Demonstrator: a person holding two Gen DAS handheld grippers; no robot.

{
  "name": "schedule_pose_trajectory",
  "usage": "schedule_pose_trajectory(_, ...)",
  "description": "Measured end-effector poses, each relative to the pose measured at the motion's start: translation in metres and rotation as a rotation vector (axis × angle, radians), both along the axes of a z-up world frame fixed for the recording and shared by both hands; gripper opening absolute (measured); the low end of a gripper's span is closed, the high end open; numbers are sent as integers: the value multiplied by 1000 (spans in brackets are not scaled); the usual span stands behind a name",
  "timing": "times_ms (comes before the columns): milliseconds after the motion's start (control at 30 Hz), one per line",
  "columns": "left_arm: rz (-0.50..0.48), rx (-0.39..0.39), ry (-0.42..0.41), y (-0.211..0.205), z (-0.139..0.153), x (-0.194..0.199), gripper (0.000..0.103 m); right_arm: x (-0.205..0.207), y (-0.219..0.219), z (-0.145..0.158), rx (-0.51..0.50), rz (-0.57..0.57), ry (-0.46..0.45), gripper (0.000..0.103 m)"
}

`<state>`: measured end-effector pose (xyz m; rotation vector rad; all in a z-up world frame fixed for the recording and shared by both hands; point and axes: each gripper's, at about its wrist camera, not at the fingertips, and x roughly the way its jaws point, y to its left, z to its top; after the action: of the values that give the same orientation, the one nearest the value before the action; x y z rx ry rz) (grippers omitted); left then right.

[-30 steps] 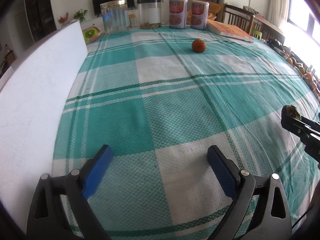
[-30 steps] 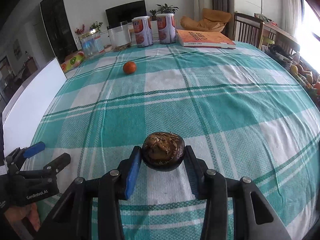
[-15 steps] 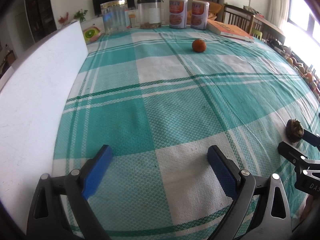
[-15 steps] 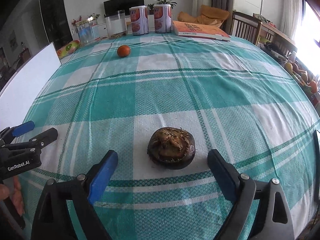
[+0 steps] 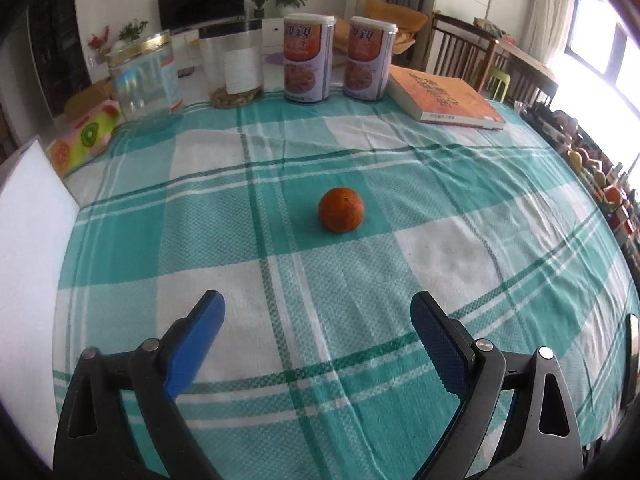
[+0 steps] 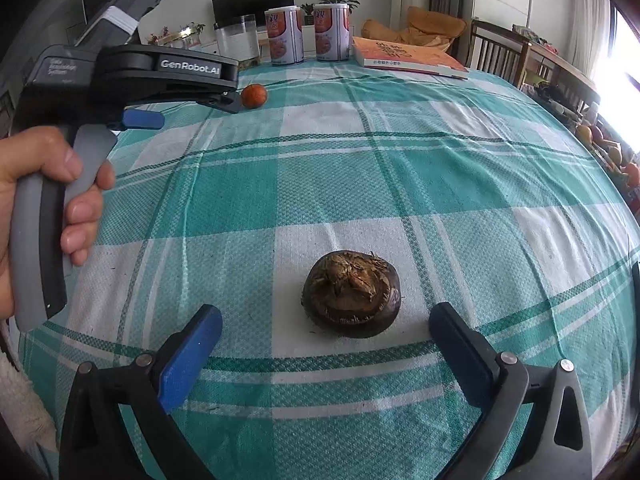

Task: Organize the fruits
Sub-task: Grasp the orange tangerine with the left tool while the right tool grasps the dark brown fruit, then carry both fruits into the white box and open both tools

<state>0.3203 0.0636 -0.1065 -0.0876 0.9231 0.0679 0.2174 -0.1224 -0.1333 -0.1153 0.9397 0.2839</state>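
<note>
On the table, a teal-and-white checked cloth (image 5: 360,168) is spread over the whole surface. Along its far edge are ranged: a clear jar with a gold lid (image 5: 145,76), a clear canister with a dark lid (image 5: 231,65), two printed tins (image 5: 308,58) side by side, and an orange-covered book (image 5: 444,98) laid flat. A fruit-patterned packet (image 5: 82,140) is seen at the far left corner, just beyond a white board (image 5: 30,240) that runs along the left edge. Behind the table, a dark screen, potted plants, wooden chairs and a bright window are noted.

Fruits: an orange (image 5: 341,209) is set on a teal square in the middle of the cloth, well ahead of the left gripper (image 5: 316,312), whose jaws are spread wide with nothing between them. A dark brown, rough-topped fruit (image 6: 351,294) is set on a white square, just ahead of the right gripper (image 6: 326,324); its jaws are likewise spread wide, apart from the fruit and holding nothing.
</note>
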Motion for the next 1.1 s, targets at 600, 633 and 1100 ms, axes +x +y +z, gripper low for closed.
schedule_pose_trajectory(600,-35,-122,-39,3,10,-26,30,1,-88,4,657,-126,76,102)
schedule_pose_trajectory(633,-28,-153,-40,6,15,-39,30,1,-87,6,606,-129,62,99)
schedule_pose_trajectory(1100,-159,-312,-43,11,88,-209,30,-22,-23,21,155,-19,10,43)
